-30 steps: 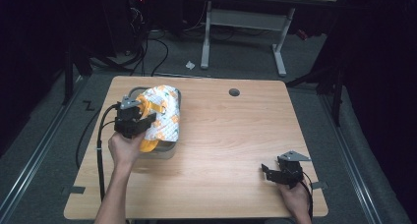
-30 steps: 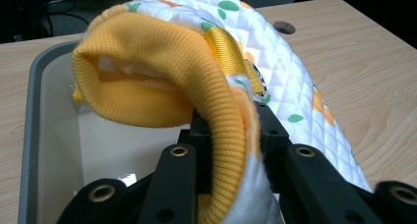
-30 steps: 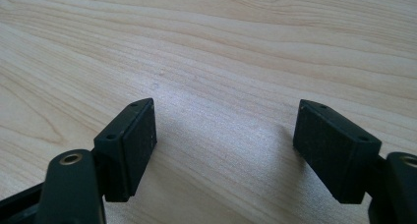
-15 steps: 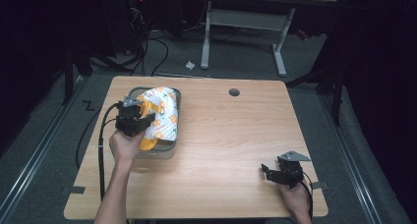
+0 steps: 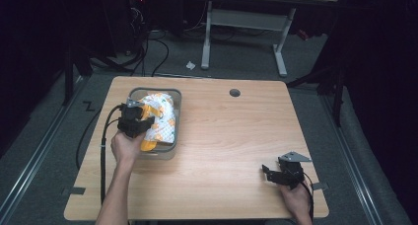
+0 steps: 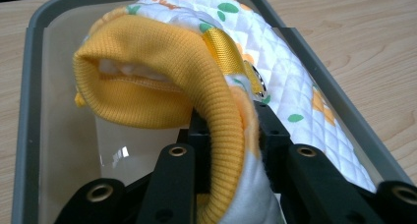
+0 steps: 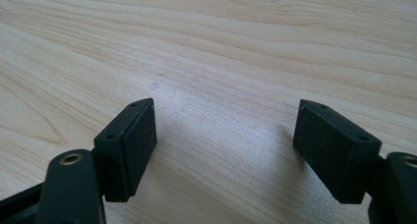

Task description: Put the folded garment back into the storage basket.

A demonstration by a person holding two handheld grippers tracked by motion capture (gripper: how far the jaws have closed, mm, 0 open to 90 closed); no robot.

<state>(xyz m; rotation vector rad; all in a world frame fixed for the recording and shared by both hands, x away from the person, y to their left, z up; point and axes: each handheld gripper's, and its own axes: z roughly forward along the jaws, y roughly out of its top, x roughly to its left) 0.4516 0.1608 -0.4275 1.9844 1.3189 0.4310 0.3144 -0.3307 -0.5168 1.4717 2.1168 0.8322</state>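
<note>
On the wooden table (image 5: 231, 136), my left gripper (image 6: 231, 135) clamps the quilted garment (image 6: 295, 86) inside the bin (image 5: 175, 99); next I release it, while my right gripper (image 7: 223, 140) rests with jaws apart.

Table (image 5: 231, 136) lit bright from above, surroundings dark; close-ups sharp w/ soft shadows.

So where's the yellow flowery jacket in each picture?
High view: the jacket lies left of centre, in the grey bin, under the left claw.
Left gripper view: jacket fills the middle, its yellow cuff pinched.
Right gripper view: not in it, just wood.
Shared landmark: the wooden table.
</note>
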